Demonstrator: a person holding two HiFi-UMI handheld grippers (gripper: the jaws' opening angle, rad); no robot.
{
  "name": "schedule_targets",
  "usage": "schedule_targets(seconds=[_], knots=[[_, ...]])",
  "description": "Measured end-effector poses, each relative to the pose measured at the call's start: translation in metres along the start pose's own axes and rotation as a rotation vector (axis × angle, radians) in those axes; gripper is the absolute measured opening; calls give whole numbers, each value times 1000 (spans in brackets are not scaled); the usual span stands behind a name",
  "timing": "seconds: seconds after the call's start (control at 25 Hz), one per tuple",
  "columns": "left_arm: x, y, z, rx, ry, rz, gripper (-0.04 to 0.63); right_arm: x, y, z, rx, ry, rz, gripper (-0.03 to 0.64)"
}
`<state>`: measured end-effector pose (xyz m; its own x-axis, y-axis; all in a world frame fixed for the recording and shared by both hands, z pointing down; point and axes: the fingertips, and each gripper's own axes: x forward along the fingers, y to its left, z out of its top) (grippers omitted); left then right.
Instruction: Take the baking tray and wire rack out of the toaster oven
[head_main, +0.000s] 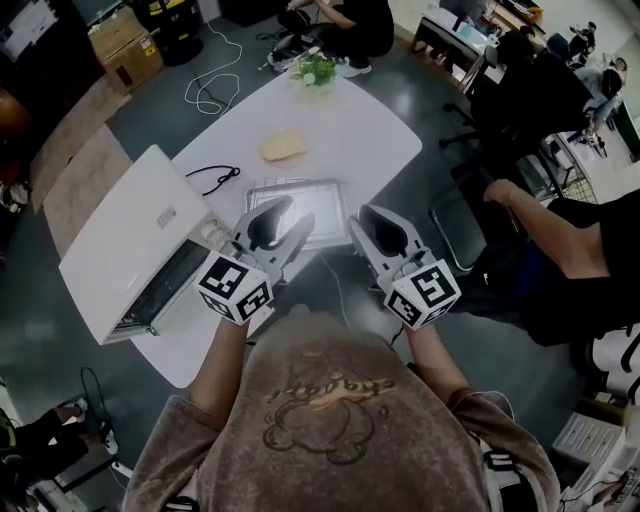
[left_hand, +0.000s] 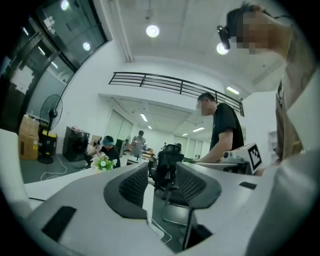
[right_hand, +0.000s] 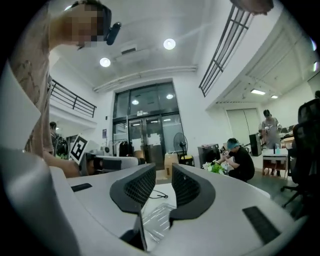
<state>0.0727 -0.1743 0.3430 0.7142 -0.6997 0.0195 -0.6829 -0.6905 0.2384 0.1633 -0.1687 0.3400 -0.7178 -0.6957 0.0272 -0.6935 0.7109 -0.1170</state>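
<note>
I am viewing the baking tray (head_main: 296, 183) on the white table (head_main: 370, 140), out of the toaster oven (head_main: 130, 235) and lying just to that oven's right. The tray is showing as a shallow, shiny metal rectangle with a raised rim. A grid of thin wires is showing across it, which I am reading as the wire rack (head_main: 330, 205) lying in the tray; the right gripper view is showing the same ribbed metal (right_hand: 155, 220) on the table, beyond the jaws. The oven is a white box with its dark front facing the person; I cannot tell what is inside it. The left gripper (head_main: 290, 215) is hanging above the tray's near-left part with its jaws standing wide apart (left_hand: 161, 172) and nothing between the pads. The right gripper (head_main: 378, 218) is hanging above the tray's near-right edge, its jaws parted by a narrower gap (right_hand: 164, 172), also gripping nothing. A tan lump (head_main: 283, 146), a black cable (head_main: 213, 180) and a small plant (head_main: 315, 70) are sitting further along the table.
</note>
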Motion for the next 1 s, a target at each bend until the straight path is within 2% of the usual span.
schedule_targets(seconds=[0.04,0.12,0.2,0.56,1.0], knots=[[-5,-1,-4,18,-1,24,156,-5,3,-2,-2,-14,-10,69],[-13,0,-13,34,-10,64,63,-13,5,-9,3,-40,-34,17],[-18,2,-23,14,-24,87,18,-18,3,-21,15,-40,-59,6],[-23,11,-69,4,13,151,6,-30,-16,-72,93,16,-153,0],[-30,16,-81,-33,23,180,5,-33,-18,-89,124,37,-187,0]])
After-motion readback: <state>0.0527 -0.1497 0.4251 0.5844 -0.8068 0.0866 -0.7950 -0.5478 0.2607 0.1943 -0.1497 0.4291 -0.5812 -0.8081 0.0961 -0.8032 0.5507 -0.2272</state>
